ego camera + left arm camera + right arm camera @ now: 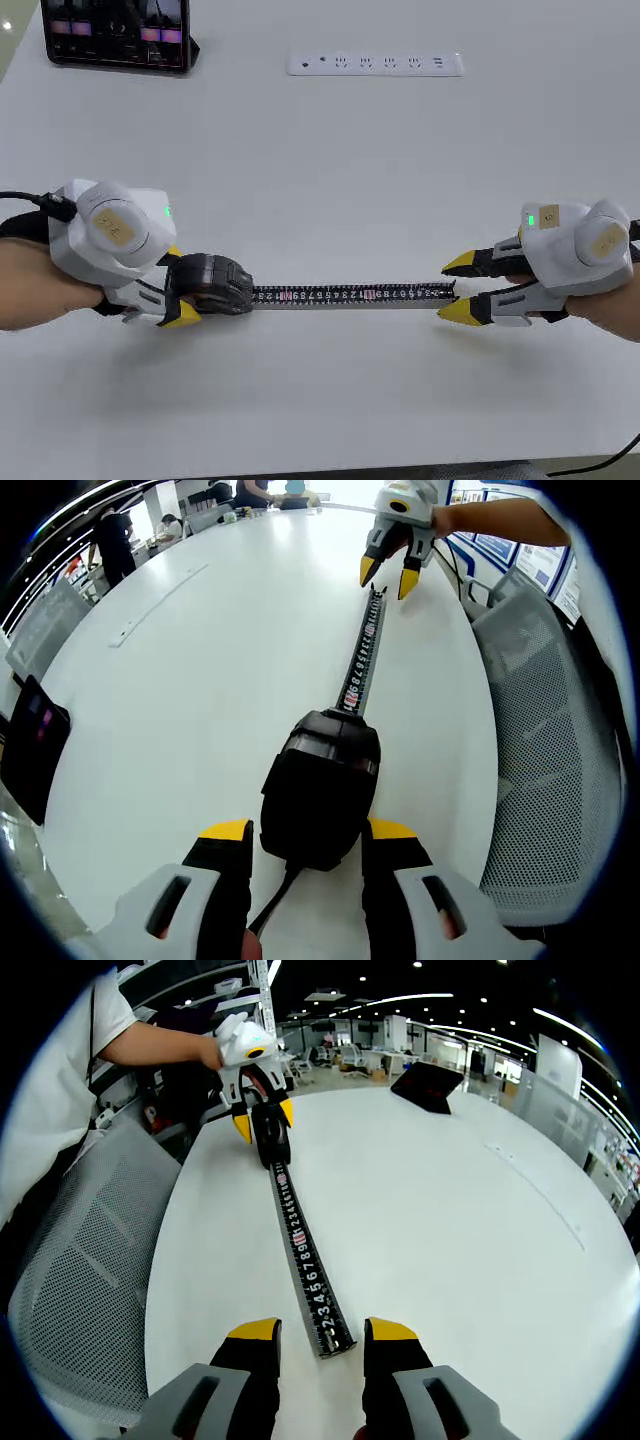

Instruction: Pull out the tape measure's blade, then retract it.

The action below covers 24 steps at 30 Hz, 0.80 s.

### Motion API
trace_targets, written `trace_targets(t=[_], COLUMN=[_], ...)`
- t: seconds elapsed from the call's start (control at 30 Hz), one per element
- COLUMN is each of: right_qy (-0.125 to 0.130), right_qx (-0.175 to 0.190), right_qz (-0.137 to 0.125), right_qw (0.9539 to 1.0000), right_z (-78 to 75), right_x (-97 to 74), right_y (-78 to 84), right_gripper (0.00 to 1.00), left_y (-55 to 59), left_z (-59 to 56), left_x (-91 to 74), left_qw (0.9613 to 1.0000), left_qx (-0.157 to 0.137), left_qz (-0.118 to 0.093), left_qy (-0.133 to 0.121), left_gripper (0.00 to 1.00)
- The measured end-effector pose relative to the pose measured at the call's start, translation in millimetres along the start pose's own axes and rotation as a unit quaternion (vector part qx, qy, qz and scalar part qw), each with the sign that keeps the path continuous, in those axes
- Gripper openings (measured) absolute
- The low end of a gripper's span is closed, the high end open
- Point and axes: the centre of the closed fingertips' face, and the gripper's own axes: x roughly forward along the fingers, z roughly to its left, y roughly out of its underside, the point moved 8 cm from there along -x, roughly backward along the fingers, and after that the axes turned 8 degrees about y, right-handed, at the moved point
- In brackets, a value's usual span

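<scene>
The black tape measure case (212, 284) rests on the white table, and my left gripper (186, 286) is shut on it from the left. In the left gripper view the case (322, 785) sits pinched between the yellow-tipped jaws of that gripper (310, 832). The blade (350, 294) lies pulled out flat to the right, numbers up. Its free end lies between the spread jaws of my right gripper (459, 288), touching neither. In the right gripper view the blade (305, 1250) runs from the far case (270, 1128) to just between the tips of the open right gripper (323, 1332).
A white power strip (375, 64) lies at the table's far side and a dark tablet (118, 32) stands at the far left. A grey mesh chair (545, 730) stands just off the table's near edge. People sit at the far end of the room.
</scene>
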Motion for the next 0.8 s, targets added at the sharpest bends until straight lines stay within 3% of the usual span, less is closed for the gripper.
trace_targets(t=[0.23, 0.37, 0.5, 0.8], right_qy=[0.007, 0.014, 0.025, 0.055], right_qx=[0.008, 0.017, 0.027, 0.044], right_qz=[-0.008, -0.009, -0.010, -0.019], right_qw=[0.9999, 0.9997, 0.9993, 0.9973], right_z=[5.5, 8.8, 12.4, 16.2], right_x=[-3.1, -5.6, -7.6, -13.0], right_y=[-2.8, -4.3, -4.5, -7.8], right_gripper=[0.32, 0.35, 0.38, 0.50], left_y=[4.1, 3.6, 5.7, 9.1], left_z=[-3.3, -4.7, -6.2, -16.8], left_x=[-6.9, -13.7, -16.8, -23.2], left_qw=[0.9996, 0.9982, 0.9978, 0.9940], left_qx=[-0.020, -0.040, -0.043, -0.054], left_qz=[-0.019, -0.042, -0.048, -0.087], left_qy=[-0.003, -0.011, -0.018, -0.038], left_gripper=[0.41, 0.44, 0.47, 0.53])
